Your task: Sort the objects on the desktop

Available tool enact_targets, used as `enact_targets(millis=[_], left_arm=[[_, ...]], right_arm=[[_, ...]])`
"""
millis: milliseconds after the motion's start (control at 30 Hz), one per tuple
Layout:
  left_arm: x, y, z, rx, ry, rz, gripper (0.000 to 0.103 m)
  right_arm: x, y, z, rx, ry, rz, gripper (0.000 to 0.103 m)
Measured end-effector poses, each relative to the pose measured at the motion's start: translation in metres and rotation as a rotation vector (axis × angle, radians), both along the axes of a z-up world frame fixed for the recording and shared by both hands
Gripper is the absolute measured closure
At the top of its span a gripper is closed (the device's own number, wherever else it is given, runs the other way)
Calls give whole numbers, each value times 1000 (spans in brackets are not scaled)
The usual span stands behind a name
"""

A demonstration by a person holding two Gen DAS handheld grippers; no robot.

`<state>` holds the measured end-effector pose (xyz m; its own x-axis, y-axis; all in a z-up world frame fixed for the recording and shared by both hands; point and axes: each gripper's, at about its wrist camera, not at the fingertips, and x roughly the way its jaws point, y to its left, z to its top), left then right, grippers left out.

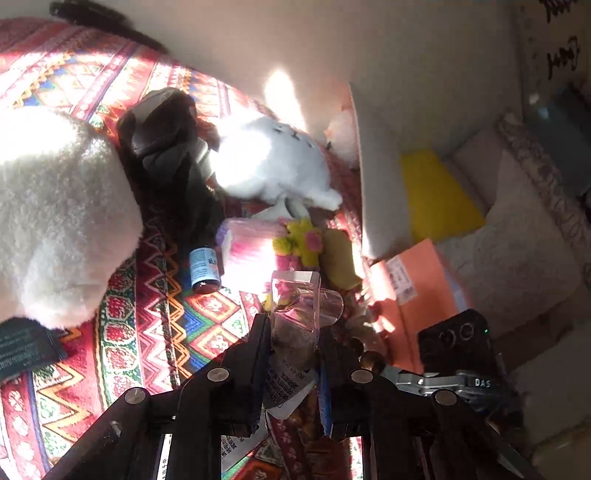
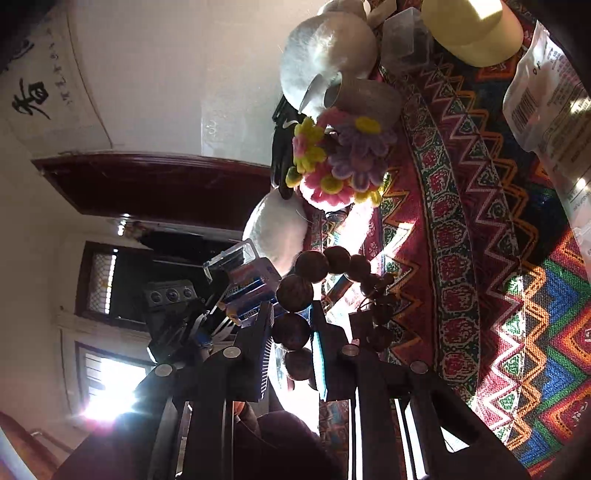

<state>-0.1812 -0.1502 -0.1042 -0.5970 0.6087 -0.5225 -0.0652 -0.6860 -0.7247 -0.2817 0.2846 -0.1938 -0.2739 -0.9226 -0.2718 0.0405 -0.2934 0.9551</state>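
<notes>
My left gripper (image 1: 293, 332) is shut on a clear blister pack (image 1: 299, 295) with a printed label, held above the patterned cloth (image 1: 155, 332). The same pack (image 2: 242, 275), with a blue card inside, shows in the right wrist view. My right gripper (image 2: 293, 325) is shut on a string of dark wooden beads (image 2: 295, 291), which loops to the right above the cloth (image 2: 480, 258). On the cloth lie a small blue-labelled bottle (image 1: 203, 269), a pink box (image 1: 251, 251), a bunch of pipe-cleaner flowers (image 2: 340, 158) and a white plush toy (image 1: 273, 158).
A large fluffy white plush (image 1: 55, 221) and a black fabric item (image 1: 162, 140) fill the left. A yellow cap (image 2: 472, 33), a clear box (image 2: 406, 37) and a white barcoded bag (image 2: 546, 92) lie far off. An orange envelope (image 1: 421, 280) and cushions (image 1: 517, 240) sit beyond the table's right edge.
</notes>
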Motion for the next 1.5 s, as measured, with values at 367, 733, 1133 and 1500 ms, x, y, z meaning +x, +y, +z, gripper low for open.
enact_targets(millis=[367,733,1133,1500], left_arm=[[-25,-42,-18,-163,-67,168,78],[-22,8,-61,-351,-217,44,78],[5,54,-21,-91,21,71,92],[45,69,49,49,186,41,92]], right_arm=[[-7,-19,-14,6,-41,-6,82],[-16,-32,-24,30,-50,-12,82],[-8,-43,9,9,32,-3,83],[19,-19,75,-60,179,-62,83]])
